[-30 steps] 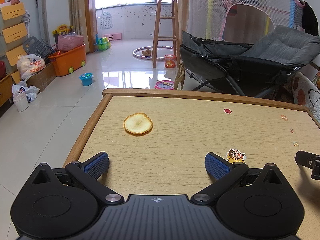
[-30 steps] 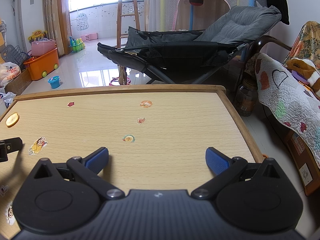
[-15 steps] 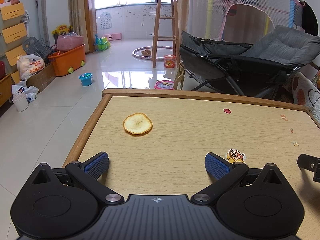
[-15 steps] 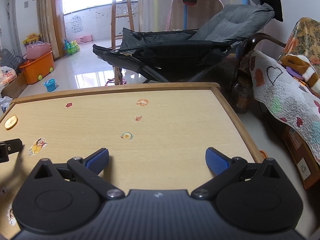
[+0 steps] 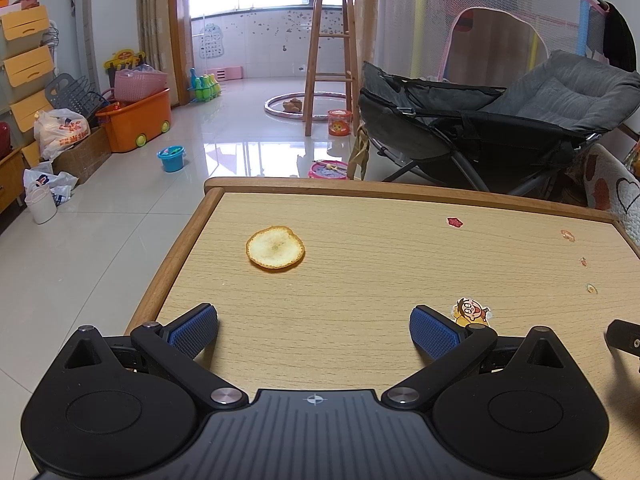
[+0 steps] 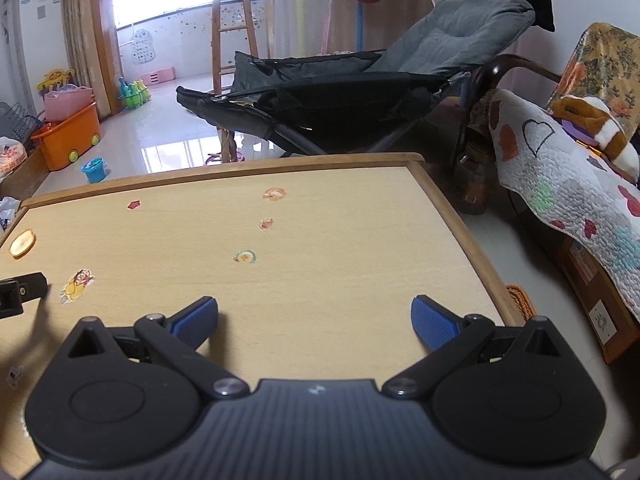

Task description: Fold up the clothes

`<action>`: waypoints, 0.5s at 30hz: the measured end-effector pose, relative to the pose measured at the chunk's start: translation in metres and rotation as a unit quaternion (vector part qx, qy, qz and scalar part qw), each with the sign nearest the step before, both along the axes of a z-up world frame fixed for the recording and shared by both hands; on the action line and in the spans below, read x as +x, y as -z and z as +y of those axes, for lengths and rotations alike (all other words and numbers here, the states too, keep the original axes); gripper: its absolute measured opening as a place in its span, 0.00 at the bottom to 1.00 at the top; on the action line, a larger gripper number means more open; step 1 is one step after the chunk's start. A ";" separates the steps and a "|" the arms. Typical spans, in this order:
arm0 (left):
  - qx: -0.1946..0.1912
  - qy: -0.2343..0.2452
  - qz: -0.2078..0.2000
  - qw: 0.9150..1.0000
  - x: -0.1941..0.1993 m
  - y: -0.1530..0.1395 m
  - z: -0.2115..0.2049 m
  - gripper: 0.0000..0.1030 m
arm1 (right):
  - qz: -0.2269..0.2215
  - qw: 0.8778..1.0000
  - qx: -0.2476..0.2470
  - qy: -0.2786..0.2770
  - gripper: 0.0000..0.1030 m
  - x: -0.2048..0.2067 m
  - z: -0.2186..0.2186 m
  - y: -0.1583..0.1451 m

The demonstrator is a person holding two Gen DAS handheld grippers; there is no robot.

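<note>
No clothes lie on the wooden table [image 5: 360, 280] in either view. My left gripper [image 5: 314, 330] hovers open over the table's near left part, nothing between its blue pads [image 5: 192, 330]. My right gripper [image 6: 314, 326] hangs open over the near right part, blue pads [image 6: 434, 326] wide apart and empty. Each view catches a black tip of the other gripper at its edge: the right gripper [image 5: 624, 338] in the left wrist view, the left gripper [image 6: 18, 292] in the right wrist view.
A round orange peel [image 5: 275, 247] lies near the table's left edge, also orange peel [image 6: 22, 243]. Several stickers dot the top, among them a cartoon sticker [image 5: 470, 310]. Beyond stand a grey folding lounge chair [image 5: 520, 120], a wooden stool [image 5: 330, 52] and a quilt-covered seat [image 6: 560, 184].
The right wrist view has swung slightly rightward and tilted; the table's right edge sits nearer the middle. The left gripper has barely moved. Both stay open.
</note>
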State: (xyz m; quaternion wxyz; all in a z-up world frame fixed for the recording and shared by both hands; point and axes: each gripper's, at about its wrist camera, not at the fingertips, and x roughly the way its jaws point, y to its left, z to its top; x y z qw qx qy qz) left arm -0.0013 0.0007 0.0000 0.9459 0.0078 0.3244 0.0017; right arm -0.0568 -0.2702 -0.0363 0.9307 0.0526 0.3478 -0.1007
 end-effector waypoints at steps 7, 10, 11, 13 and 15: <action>0.001 0.000 0.000 1.000 0.002 0.000 -0.001 1.00 | 0.002 1.000 0.004 0.015 1.00 -0.010 -0.006 -0.006; 0.001 0.000 0.000 1.000 0.002 0.000 -0.002 1.00 | 0.001 1.000 0.005 0.018 1.00 -0.017 -0.008 -0.008; 0.001 0.000 0.000 1.000 0.001 0.000 -0.001 1.00 | 0.003 1.000 0.004 0.018 1.00 -0.019 -0.008 -0.009; 0.001 0.000 0.000 1.000 0.002 0.000 -0.001 1.00 | 0.005 1.000 0.001 0.018 1.00 -0.022 -0.009 -0.010; 0.002 -0.003 0.000 1.000 0.001 0.000 -0.002 1.00 | 0.008 1.000 -0.004 0.019 1.00 -0.026 -0.010 -0.012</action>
